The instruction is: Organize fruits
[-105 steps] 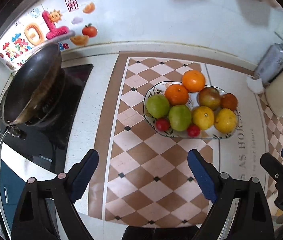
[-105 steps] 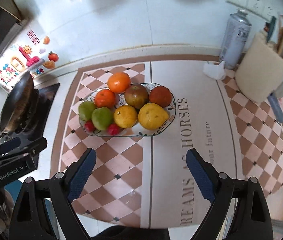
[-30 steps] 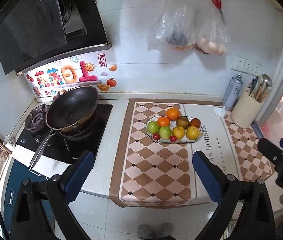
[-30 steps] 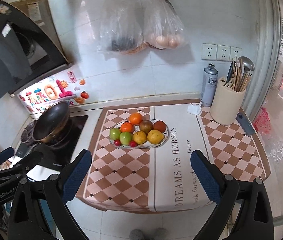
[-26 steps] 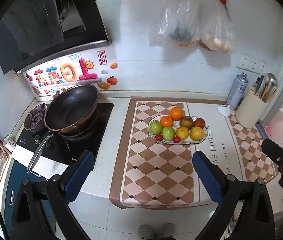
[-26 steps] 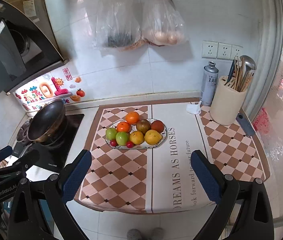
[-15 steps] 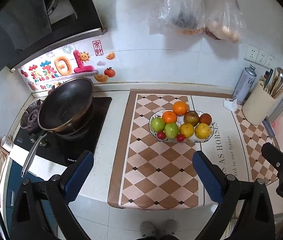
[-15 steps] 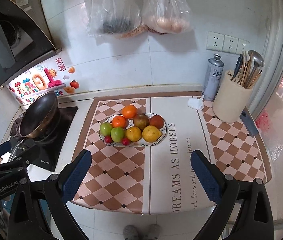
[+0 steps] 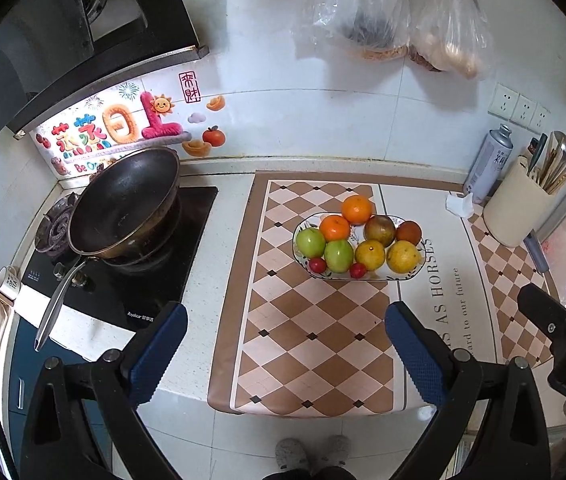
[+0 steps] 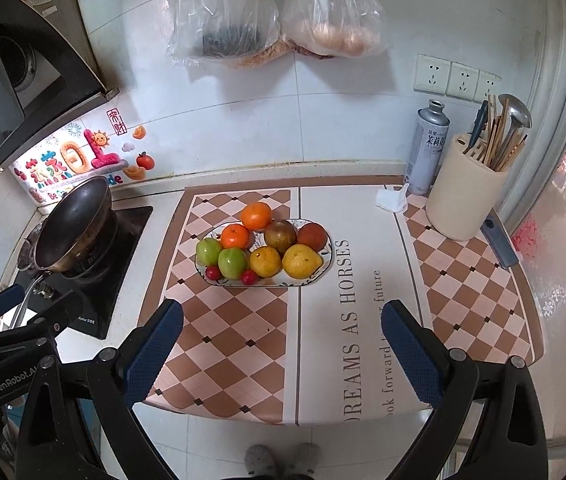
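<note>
Left gripper (image 9: 285, 336) and right gripper (image 10: 282, 332): jaws spread wide (holding nothing), well short of fruit plate (image 10: 325, 266).

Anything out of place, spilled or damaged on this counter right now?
Mostly tidy. One orange sits at the far rim of the fruit plate, seemingly half off it. A crumpled white tissue lies loose on the mat beside the spray can. No spills or damage visible.
</note>
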`<state>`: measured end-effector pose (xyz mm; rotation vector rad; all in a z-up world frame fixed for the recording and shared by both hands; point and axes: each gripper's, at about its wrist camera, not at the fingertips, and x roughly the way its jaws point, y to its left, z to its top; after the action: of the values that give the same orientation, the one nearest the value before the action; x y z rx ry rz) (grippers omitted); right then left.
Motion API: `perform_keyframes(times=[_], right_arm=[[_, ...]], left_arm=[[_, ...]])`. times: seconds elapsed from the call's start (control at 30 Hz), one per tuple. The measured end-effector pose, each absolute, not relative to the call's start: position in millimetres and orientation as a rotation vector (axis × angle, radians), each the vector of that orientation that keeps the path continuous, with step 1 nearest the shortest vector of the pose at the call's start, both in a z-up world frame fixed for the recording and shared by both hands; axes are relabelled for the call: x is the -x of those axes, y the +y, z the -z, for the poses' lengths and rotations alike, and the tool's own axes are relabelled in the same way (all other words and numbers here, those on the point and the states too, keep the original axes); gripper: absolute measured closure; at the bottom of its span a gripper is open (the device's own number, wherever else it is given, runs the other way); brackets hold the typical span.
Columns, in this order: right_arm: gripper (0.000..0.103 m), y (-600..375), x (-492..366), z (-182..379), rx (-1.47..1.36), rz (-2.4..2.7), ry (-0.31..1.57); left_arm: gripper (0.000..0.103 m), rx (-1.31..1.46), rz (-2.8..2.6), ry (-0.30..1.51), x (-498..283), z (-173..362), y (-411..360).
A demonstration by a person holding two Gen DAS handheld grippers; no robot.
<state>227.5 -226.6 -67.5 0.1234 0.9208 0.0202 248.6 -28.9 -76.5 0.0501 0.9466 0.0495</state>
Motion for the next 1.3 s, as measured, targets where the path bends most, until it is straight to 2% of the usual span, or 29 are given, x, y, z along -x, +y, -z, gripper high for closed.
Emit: perform_keyframes(times=[1.3], right_arm=[[0.002, -230.3, -228.6, 66.8, -0.120, -0.035, 0.937]], left_arm=[[0.002, -0.039, -0.054, 0.936, -246.7, 66.8, -30.1]])
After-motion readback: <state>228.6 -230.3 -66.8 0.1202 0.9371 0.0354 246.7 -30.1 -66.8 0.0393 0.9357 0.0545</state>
